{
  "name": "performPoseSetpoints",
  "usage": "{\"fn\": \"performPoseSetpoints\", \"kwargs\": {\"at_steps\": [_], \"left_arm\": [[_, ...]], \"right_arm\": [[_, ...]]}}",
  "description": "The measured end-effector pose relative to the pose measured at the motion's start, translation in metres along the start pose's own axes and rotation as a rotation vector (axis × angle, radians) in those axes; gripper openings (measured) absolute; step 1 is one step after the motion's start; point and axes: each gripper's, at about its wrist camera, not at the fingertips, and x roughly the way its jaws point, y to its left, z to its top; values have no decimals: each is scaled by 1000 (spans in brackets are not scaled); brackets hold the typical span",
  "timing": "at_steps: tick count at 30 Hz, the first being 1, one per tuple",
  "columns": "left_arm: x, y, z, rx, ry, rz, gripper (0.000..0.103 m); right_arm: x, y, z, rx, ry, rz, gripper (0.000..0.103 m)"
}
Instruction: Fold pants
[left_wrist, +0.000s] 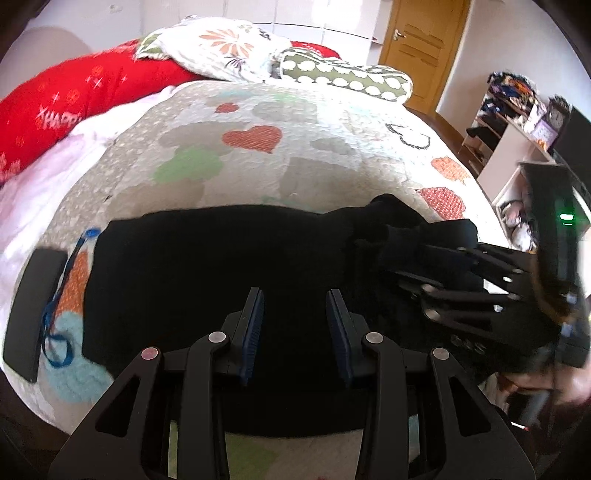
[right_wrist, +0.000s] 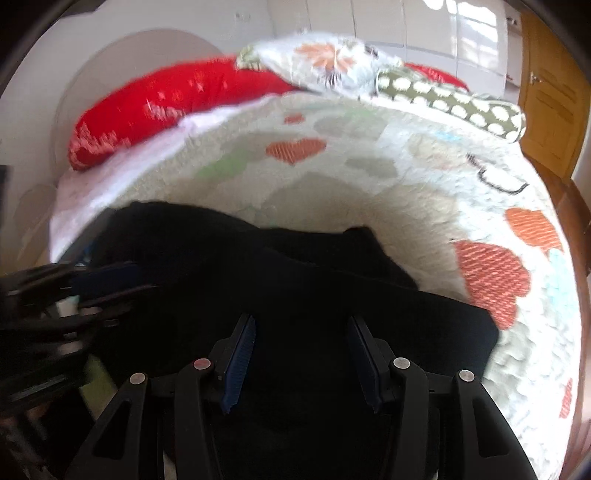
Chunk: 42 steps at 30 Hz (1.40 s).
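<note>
Black fabric pants (left_wrist: 221, 266) lay in a flat folded slab near the front edge of the bed, on the cream quilted bedspread with heart patches (left_wrist: 258, 170), with one bunched lump (left_wrist: 388, 218) sticking up at the slab's right end. Left gripper (left_wrist: 295, 317) hovered over the middle of the slab, jaws apart, nothing between the blue pads. Right gripper (right_wrist: 301, 350) was likewise parted and empty over the right part of the pants; in the left wrist view it sat just beside the lump. Judgement: fold mostly done, lump not yet flattened. Risks: black-on-black hides layer edges, so a pinch could grab only the top ply and peel the fold open; the two grippers were close, so they could collide. Black flat phone-like slab (left_wrist: 33, 306) with blue cord (left_wrist: 59, 321) lay at the left edge, just beside the pants; dragging the fabric could snag that cord.
</note>
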Motion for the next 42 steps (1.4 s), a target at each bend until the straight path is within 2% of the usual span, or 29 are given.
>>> {"fn": "performPoseSetpoints", "kwargs": {"at_steps": [6, 8, 12, 16, 19, 21, 23, 26, 29, 31, 33, 35, 36, 38, 42], "left_arm": [[-26, 44, -18, -130, -11, -28, 40], [-34, 64, -29, -193, -20, -24, 53], [-42, 100, -53, -333, -20, 16, 53], [-37, 118, -68, -426, -6, 30, 54], [-26, 124, -71, -482, 6, 5, 62], [-22, 124, -70, -493, -6, -1, 62], [-17, 125, -68, -491, -14, -12, 69], [-11, 128, -64, -500, -32, -29, 74], [-5, 133, -61, -504, -56, -71, 85], [-4, 131, -59, -507, -84, -84, 89], [-4, 127, -55, -480, -103, -62, 86], [-8, 121, -50, -449, -122, -57, 33], [-12, 117, -45, -425, -123, -87, 28], [-28, 106, -36, -374, -181, -114, 28], [-76, 53, -12, -166, -315, -209, 27]], "right_arm": [[-22, 7, 6, -33, -25, -16, 50], [-30, 11, 10, -39, -44, 7, 50], [-31, 33, 30, -113, -76, 79, 51], [-3, 65, 59, -185, -56, 128, 57], [18, 87, 77, -217, -26, 179, 62], [35, 103, 88, -265, -1, 205, 66], [53, 120, 97, -326, 28, 211, 68], [85, 141, 107, -386, 67, 211, 68], [106, 143, 109, -383, 99, 258, 68], [109, 136, 110, -342, 107, 329, 57], [105, 131, 110, -316, 105, 372, 42], [94, 130, 108, -313, 87, 387, 33], [86, 129, 107, -311, 71, 386, 29], [64, 119, 107, -282, 18, 398, 26], [9, 79, 103, -173, -112, 416, 16]]}}
